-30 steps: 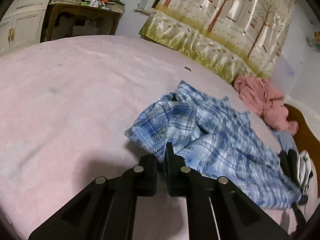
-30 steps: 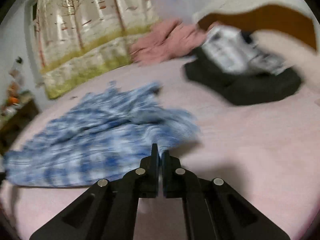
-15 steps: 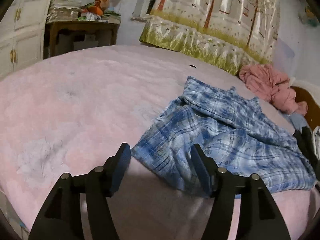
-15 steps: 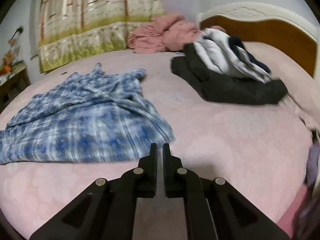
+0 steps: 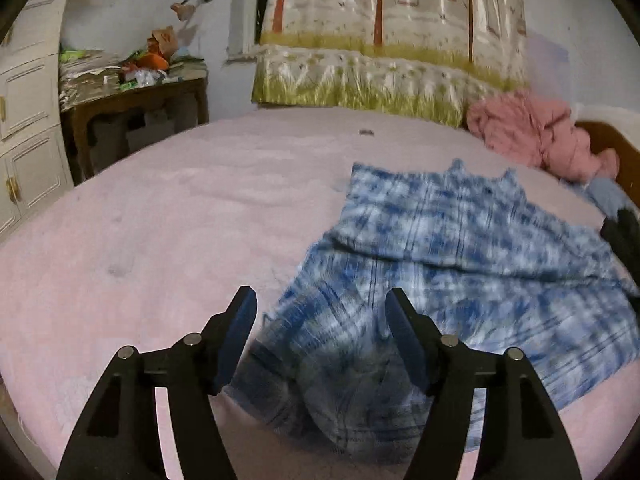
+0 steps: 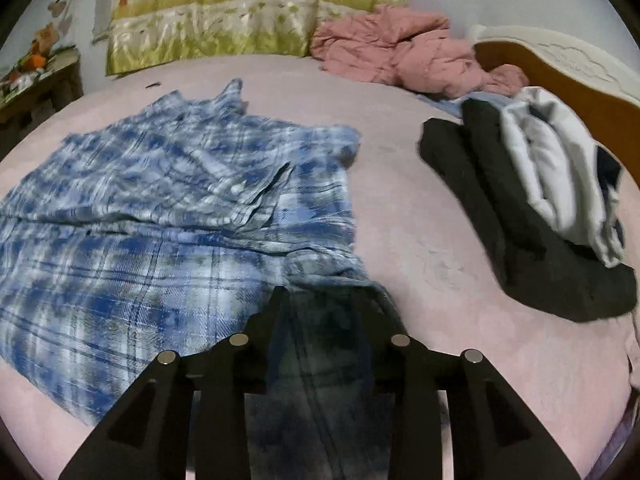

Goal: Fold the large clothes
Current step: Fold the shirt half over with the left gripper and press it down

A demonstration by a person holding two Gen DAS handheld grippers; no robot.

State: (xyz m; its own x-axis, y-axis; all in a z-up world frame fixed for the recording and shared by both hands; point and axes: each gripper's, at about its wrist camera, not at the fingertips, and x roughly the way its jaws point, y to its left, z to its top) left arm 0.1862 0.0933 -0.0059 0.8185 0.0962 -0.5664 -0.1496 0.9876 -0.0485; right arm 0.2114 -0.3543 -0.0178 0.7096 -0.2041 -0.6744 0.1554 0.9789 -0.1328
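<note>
A blue plaid shirt (image 5: 460, 248) lies spread and rumpled on the pink bed (image 5: 168, 240). My left gripper (image 5: 320, 294) hovers over the shirt's near left corner with its jaws opening wide. That corner lies loose between the fingers and no pad presses on it. In the right wrist view the same shirt (image 6: 160, 200) fills the left half. My right gripper (image 6: 320, 294) is over its near right corner, jaws opening, with a fold of cloth lying slack between the fingers.
A pink garment (image 6: 400, 52) is heaped by the headboard (image 6: 560, 76). Folded dark and white clothes (image 6: 532, 200) are stacked at the right. A printed quilt (image 5: 380, 64) leans at the bed's far side. A cluttered wooden table (image 5: 132, 104) and a white cabinet (image 5: 28, 120) stand at the left.
Both grippers were shut on the shirt's corners a second ago. Both have since let go of the cloth, the left opening wide, the right a little, and the shirt now lies flatter.
</note>
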